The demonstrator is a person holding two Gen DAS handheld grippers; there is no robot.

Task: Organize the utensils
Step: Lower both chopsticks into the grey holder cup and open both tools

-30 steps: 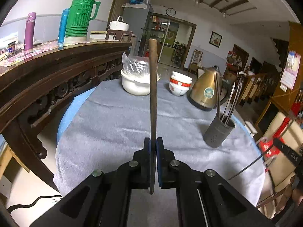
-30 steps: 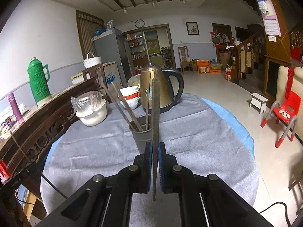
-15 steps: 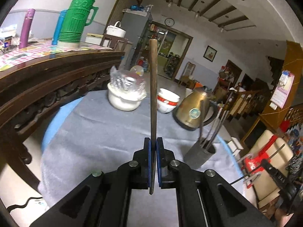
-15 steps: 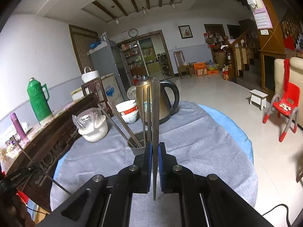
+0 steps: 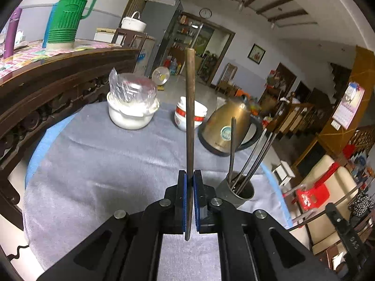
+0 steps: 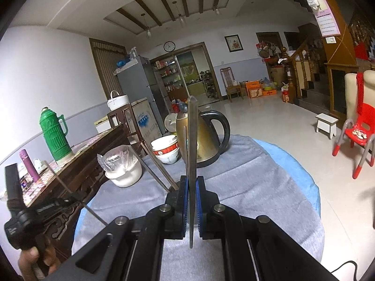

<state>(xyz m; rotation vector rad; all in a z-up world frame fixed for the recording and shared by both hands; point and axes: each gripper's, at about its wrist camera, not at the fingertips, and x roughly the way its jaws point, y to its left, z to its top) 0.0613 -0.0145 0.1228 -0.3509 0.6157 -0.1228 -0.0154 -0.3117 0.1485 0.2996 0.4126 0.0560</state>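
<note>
My left gripper (image 5: 189, 185) is shut on a brown chopstick (image 5: 190, 107) that stands upright above the grey cloth. A dark grey utensil holder (image 5: 239, 193) with several chopsticks in it stands just right of the gripper. My right gripper (image 6: 192, 192) is shut on a grey chopstick (image 6: 192, 145), held upright. The holder is mostly hidden behind its fingers; leaning chopsticks (image 6: 159, 166) show to their left. The other gripper shows in each view, at the lower right (image 5: 337, 224) and at the lower left (image 6: 25, 217).
A round table with a grey cloth (image 5: 105, 164) carries a brass kettle (image 5: 229, 124), stacked red-and-white bowls (image 5: 199, 117) and a white pot with a plastic bag (image 5: 131, 107). A dark wooden sideboard (image 5: 46, 77) with a green thermos (image 5: 68, 14) stands at the left.
Both grippers have risen and come closer to the utensil holder, each holding its chopstick. In the left view the holder has moved from the far right to beside the fingers.
</note>
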